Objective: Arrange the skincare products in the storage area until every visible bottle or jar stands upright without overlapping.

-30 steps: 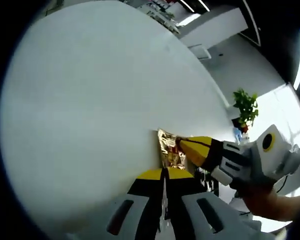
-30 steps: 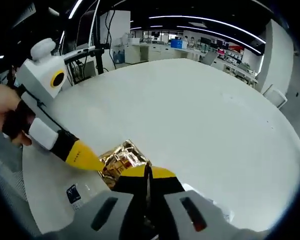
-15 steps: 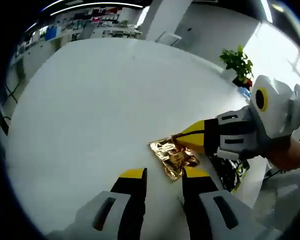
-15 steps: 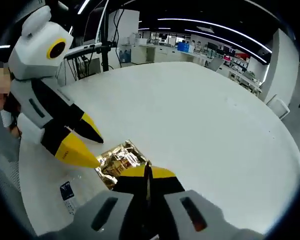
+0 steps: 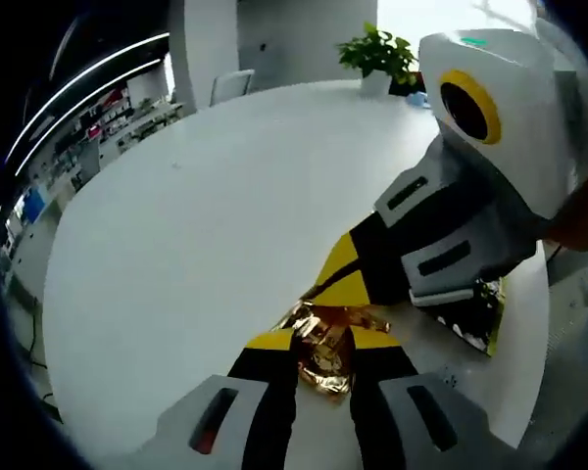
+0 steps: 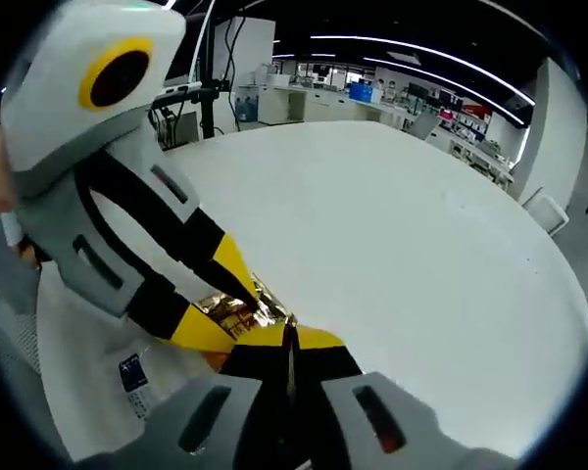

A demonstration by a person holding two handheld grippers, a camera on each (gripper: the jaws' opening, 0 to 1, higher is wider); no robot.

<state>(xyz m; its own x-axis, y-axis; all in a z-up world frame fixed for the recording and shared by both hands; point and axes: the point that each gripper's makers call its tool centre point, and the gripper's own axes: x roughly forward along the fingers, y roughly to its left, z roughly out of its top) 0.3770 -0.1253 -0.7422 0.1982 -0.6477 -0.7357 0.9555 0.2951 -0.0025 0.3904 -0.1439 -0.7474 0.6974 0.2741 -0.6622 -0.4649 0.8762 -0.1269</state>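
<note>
A crinkled gold foil packet (image 5: 323, 345) lies on the white table (image 5: 196, 196). In the left gripper view my left gripper (image 5: 321, 340) is open, one jaw on each side of the packet. My right gripper (image 5: 314, 292) comes in from the right, shut on the packet's far edge. In the right gripper view my right gripper (image 6: 289, 335) is shut at the packet (image 6: 230, 305). The left gripper's yellow fingers (image 6: 220, 264) hide most of the packet there. No bottle or jar is in sight.
A flat sachet with a dark label (image 6: 132, 372) lies near the table's edge beside the packet, and shows as a dark-and-green packet (image 5: 475, 315) under the right gripper. A potted plant (image 5: 382, 49) stands past the table's far side. Office benches lie beyond.
My left gripper opened, swung around and moved in so its jaws now straddle the gold packet. The right gripper stayed shut on the packet, which has barely moved.
</note>
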